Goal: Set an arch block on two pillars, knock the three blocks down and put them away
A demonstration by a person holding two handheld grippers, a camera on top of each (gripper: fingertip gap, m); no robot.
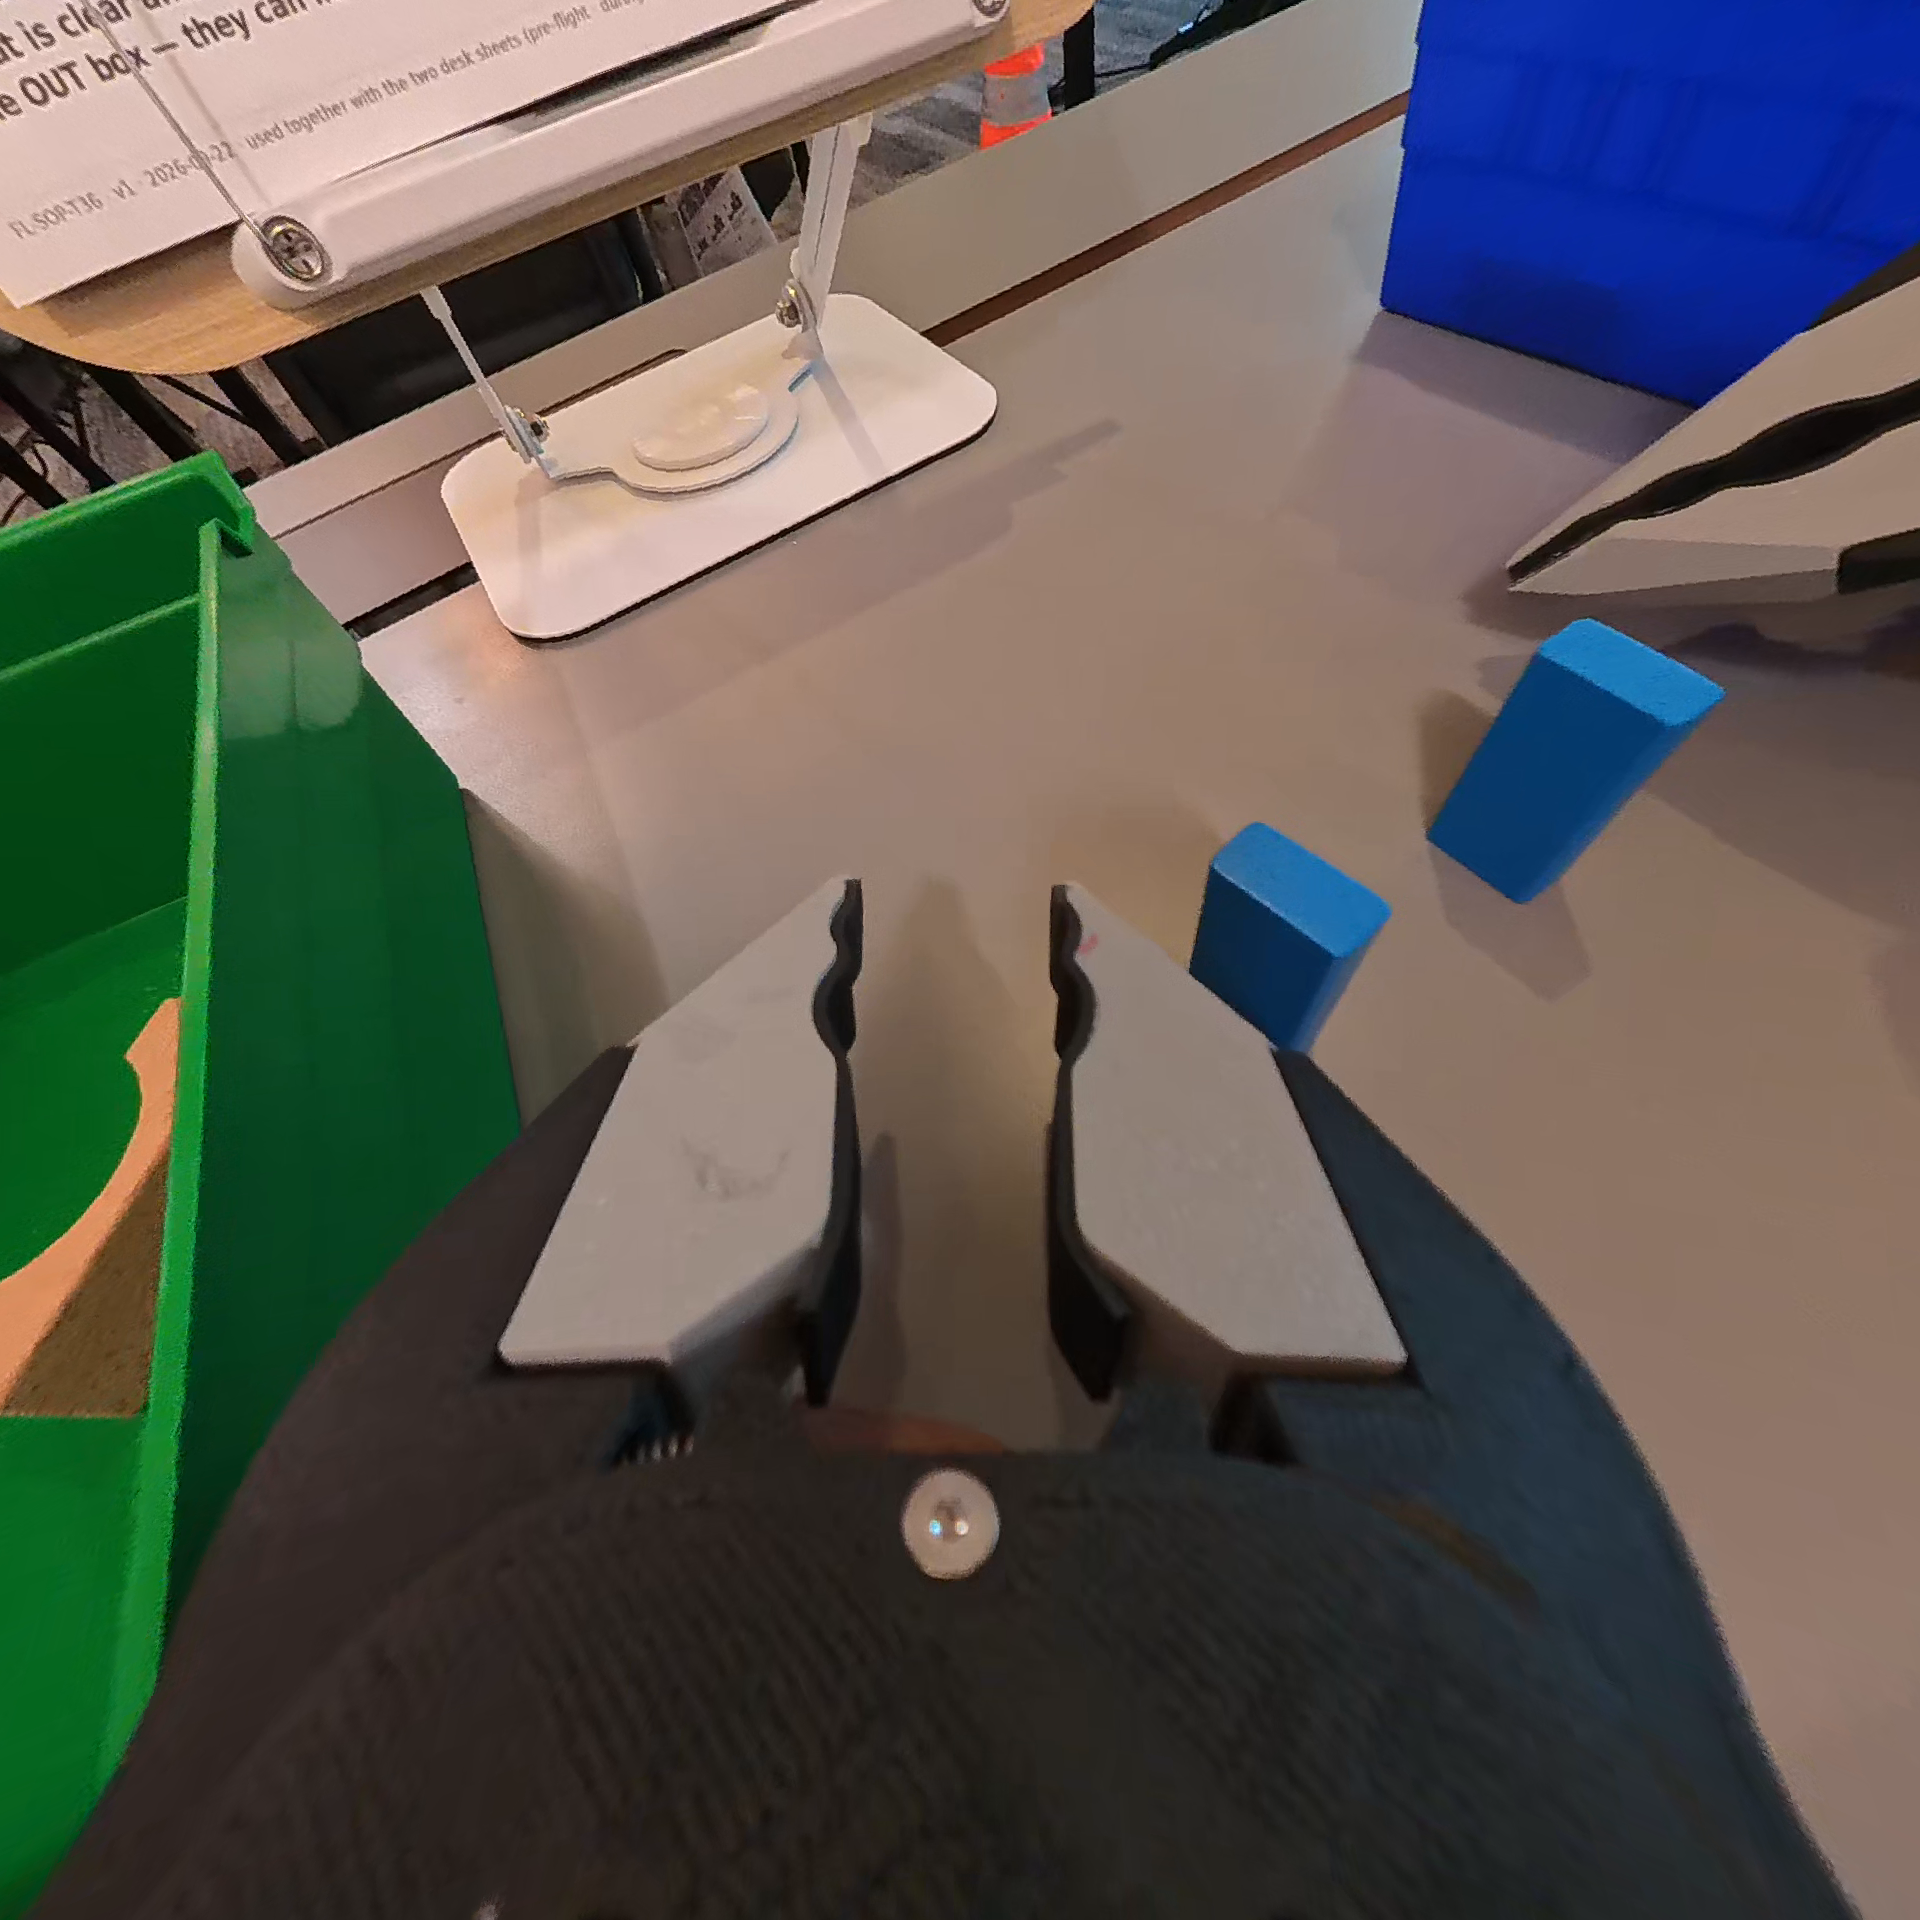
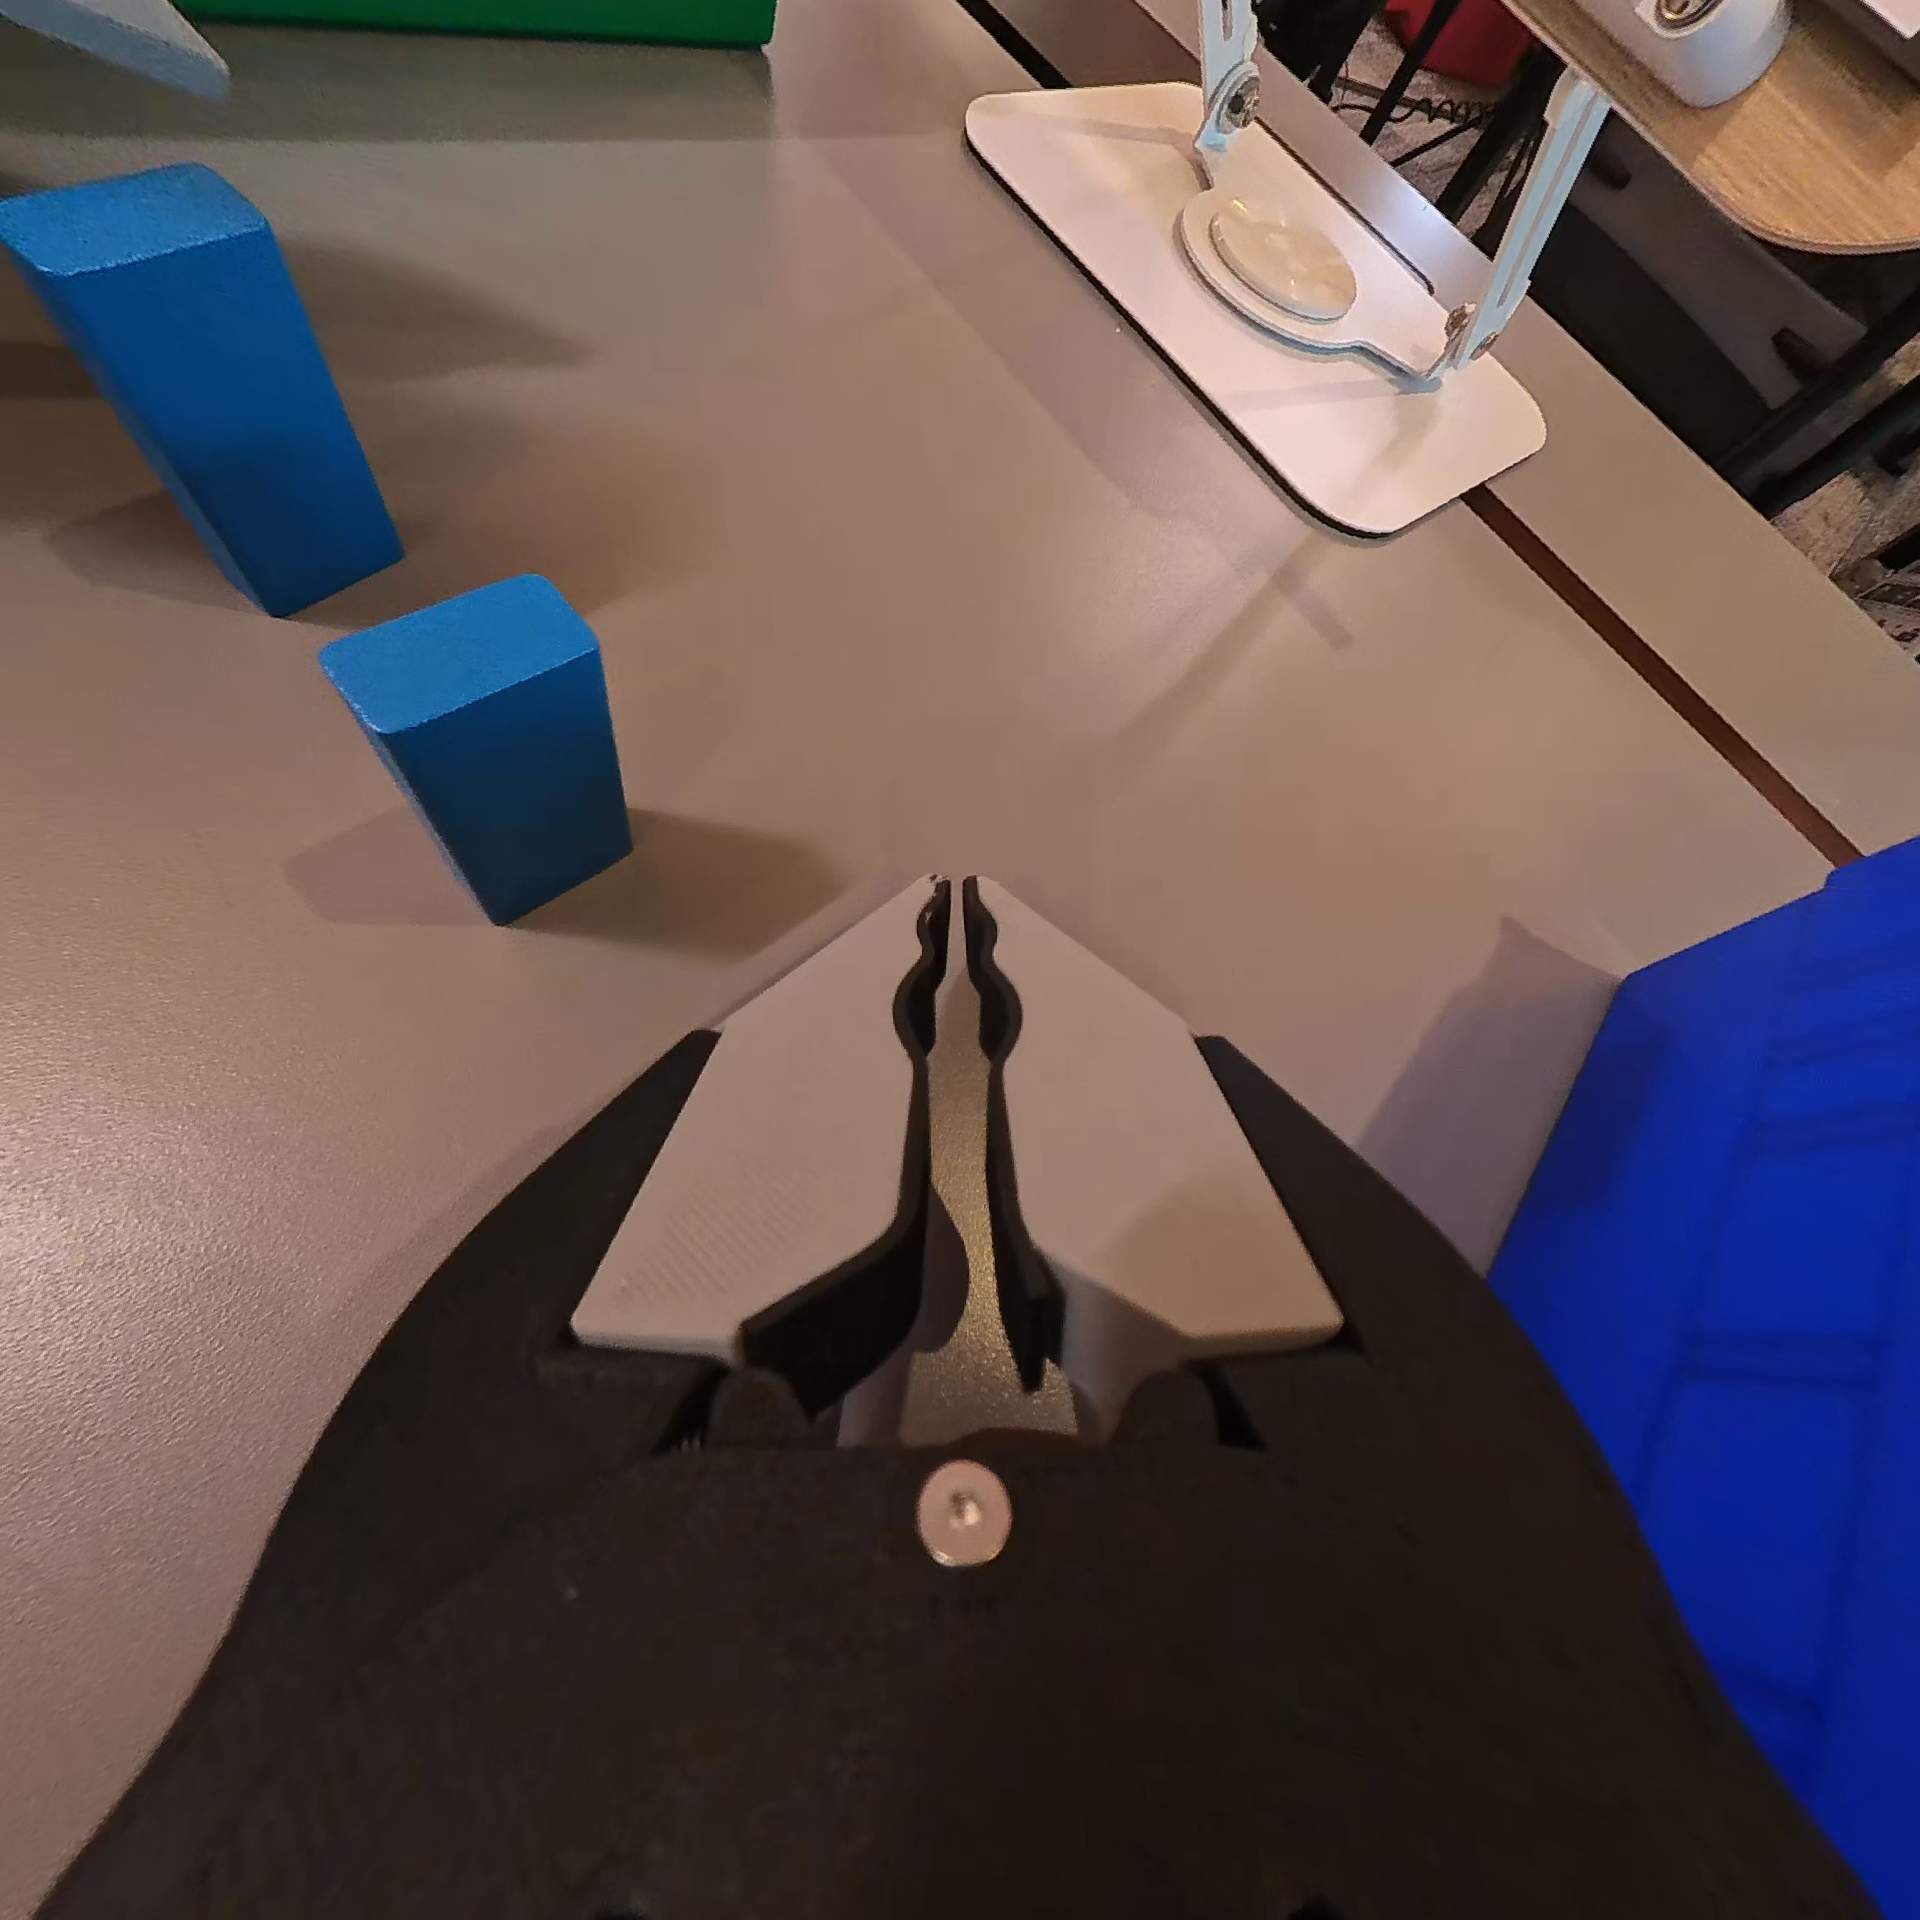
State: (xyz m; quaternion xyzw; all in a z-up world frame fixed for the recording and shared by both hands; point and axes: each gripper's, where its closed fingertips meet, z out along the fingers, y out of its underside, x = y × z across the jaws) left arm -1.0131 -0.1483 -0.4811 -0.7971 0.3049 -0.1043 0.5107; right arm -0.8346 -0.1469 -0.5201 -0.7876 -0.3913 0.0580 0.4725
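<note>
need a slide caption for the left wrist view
Open, empty left tongs hover over the table between a green bin and two upright blue blocks.

Warm indoor light, soft shadows, wide-angle distortion

The grey table (image 1: 1039, 644) has a smooth, slightly shiny top, and a dark brown seam (image 2: 1662, 665) runs along it near the far edge. A white metal stand (image 1: 727, 468) sits on the table and holds up a wooden board (image 1: 156, 332) with a printed sheet (image 1: 312, 94). Behind the table the floor is dark, with an orange cone (image 1: 1013, 99) on it.
</note>
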